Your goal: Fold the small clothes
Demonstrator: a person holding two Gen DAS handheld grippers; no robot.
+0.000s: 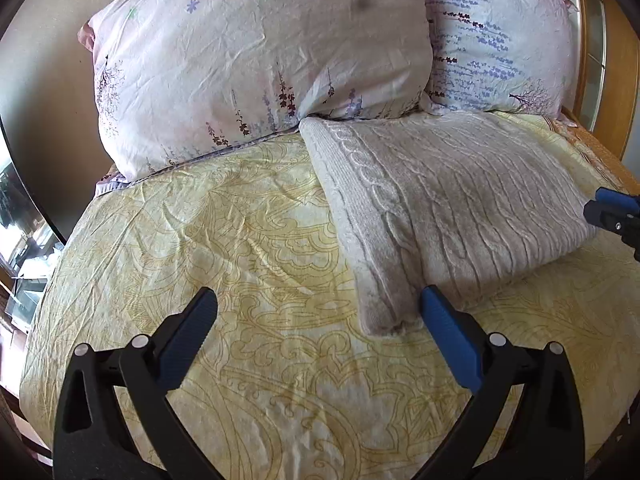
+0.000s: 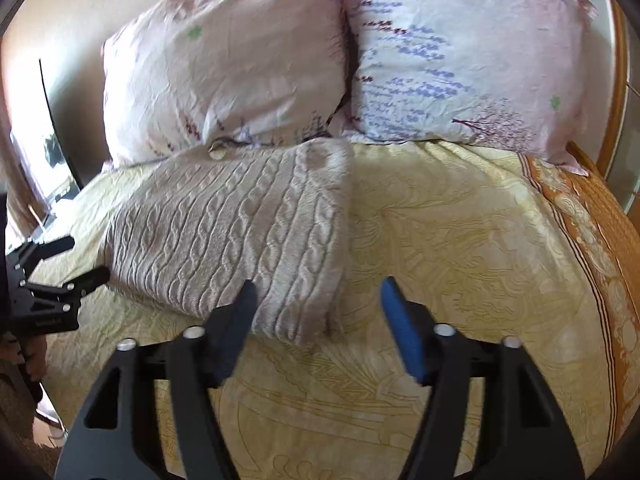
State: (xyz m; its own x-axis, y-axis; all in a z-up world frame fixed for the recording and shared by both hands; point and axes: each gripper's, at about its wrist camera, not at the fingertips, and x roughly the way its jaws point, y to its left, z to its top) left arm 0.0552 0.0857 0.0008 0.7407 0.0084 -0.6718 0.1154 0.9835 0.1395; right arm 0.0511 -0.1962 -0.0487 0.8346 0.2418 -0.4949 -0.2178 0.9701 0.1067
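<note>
A folded cable-knit sweater (image 1: 452, 208) of pale grey-white wool lies on the bed, on a yellow bedspread (image 1: 240, 240) with a curling ornament pattern. Its far edge touches the two pillows at the head of the bed: a pink floral pillow (image 1: 260, 52) on the left and a pillow with lavender print (image 1: 500, 40) on the right, which lean against each other. One narrow folded part of the sweater, maybe a sleeve, reaches toward the foot of the bed.

The left hand-held gripper (image 1: 318, 304) hovers above the bedspread with its jaws standing wide apart and nothing between the pads. The end of that narrow folded part lies just beside its right blue finger (image 1: 448, 332); I cannot tell if they touch.

The right hand-held gripper (image 2: 318, 300) is also spread apart and holds nothing. The near corner of the sweater lies between its fingers, close to the left one, but the pads do not press on it. In the right wrist view the picture is a little blurred. An orange patterned border (image 2: 592, 264) runs along the right side of the bedspread, and behind it stands a wooden bed frame (image 2: 618, 80).
</note>
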